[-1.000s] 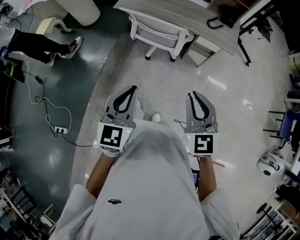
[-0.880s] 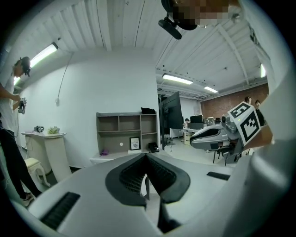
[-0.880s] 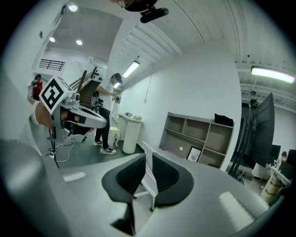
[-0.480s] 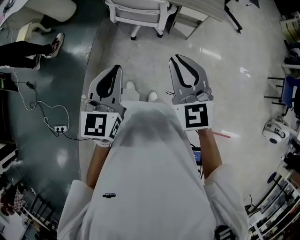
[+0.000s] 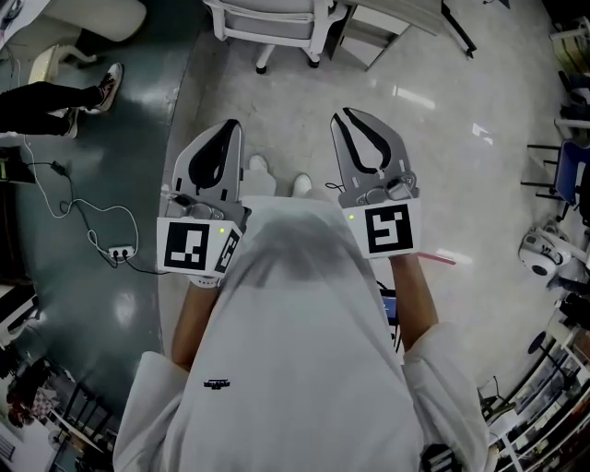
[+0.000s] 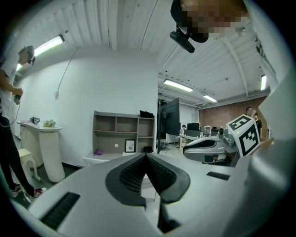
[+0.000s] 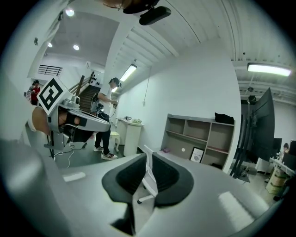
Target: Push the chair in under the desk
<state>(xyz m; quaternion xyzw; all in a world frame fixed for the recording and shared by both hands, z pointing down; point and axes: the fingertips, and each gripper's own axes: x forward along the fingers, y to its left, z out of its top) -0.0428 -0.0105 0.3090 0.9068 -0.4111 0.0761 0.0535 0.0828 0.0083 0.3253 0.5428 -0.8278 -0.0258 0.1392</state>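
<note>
— Where's the chair?
— The white chair (image 5: 272,20) stands upright on its castors on the pale floor, partly cropped by the head view's top edge.
— And the counter?
— The grey counter (image 5: 406,11) is just to its right.

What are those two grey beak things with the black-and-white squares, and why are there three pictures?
Those are hand-held grippers, like big tongs; a person holds one in each hand. One picture comes from a camera on the person's head, looking down: the left gripper and the right gripper point forward over a shiny floor. The other two pictures come from small cameras riding on each gripper, looking along its jaws. The left jaws are shut; the right ones stand open a crack. Neither holds anything. The squares are markers that belong to the grippers. Ahead stands a white chair by a grey desk; the job is to push it under. A power strip lies on the floor at the left.
</note>
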